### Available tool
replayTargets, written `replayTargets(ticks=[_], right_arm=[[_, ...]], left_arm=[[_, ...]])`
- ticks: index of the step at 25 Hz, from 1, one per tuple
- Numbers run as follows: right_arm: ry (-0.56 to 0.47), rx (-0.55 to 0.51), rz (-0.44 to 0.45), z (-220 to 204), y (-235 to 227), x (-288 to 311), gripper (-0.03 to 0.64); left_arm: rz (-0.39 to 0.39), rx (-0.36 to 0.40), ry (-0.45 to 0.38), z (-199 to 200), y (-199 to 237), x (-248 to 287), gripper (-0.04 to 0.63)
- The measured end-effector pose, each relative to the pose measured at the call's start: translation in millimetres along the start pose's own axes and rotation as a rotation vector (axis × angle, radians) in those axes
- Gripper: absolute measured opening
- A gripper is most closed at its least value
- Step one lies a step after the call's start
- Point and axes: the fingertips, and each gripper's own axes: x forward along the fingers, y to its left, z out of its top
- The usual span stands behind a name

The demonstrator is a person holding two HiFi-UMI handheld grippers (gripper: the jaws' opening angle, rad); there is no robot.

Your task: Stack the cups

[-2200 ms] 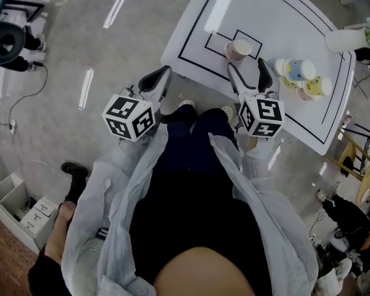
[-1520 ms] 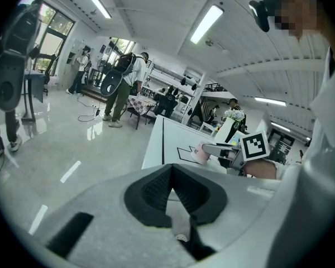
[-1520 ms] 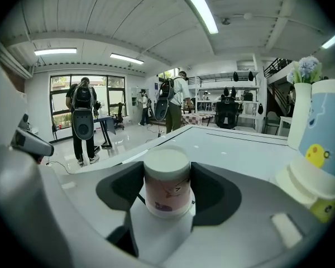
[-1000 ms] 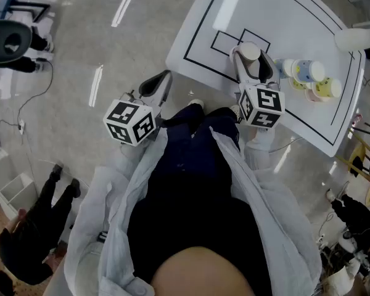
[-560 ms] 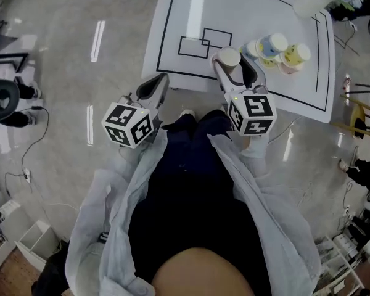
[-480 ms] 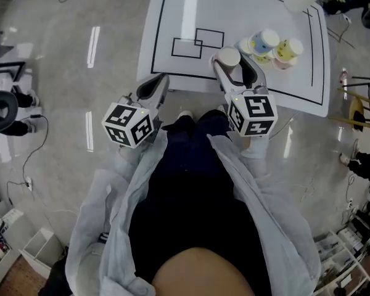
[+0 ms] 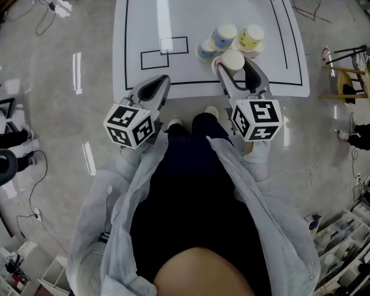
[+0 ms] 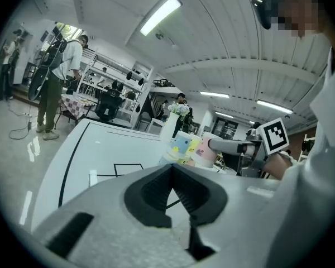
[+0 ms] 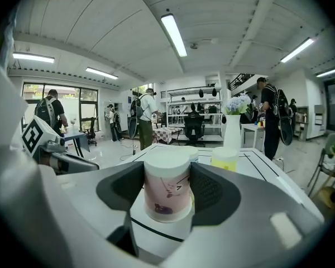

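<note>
Now right claw clamps pink cup, white top, cartoon print; left claw pinched together.

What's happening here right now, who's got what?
A person stands at the white table with a gripper in each hand. The right gripper is shut on a pink cup and holds it beside the cluster of cups standing near the table's front edge. The left gripper has its jaws together with nothing in them, by the table's near edge. The held cup is not yet stacked.
</note>
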Motion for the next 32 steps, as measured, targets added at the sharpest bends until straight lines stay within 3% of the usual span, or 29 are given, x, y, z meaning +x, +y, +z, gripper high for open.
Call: replayTargets(ticks=[6,17,32], right_arm=[[-0.017,0.007,-0.017,12,-30,-9,0.267],[-0.12,0.031,0.028,81,-70,3,0.267],[-0.045,-0.05,0.116,91,-83,45,0.267]], left_arm=[[-0.011,0.008,-0.005,8,-13,24,-0.003],[0.011,0.017,-0.044,30,-23,55,-0.003],[0.082,0.012,-0.061,38,-19,66,-0.003]])
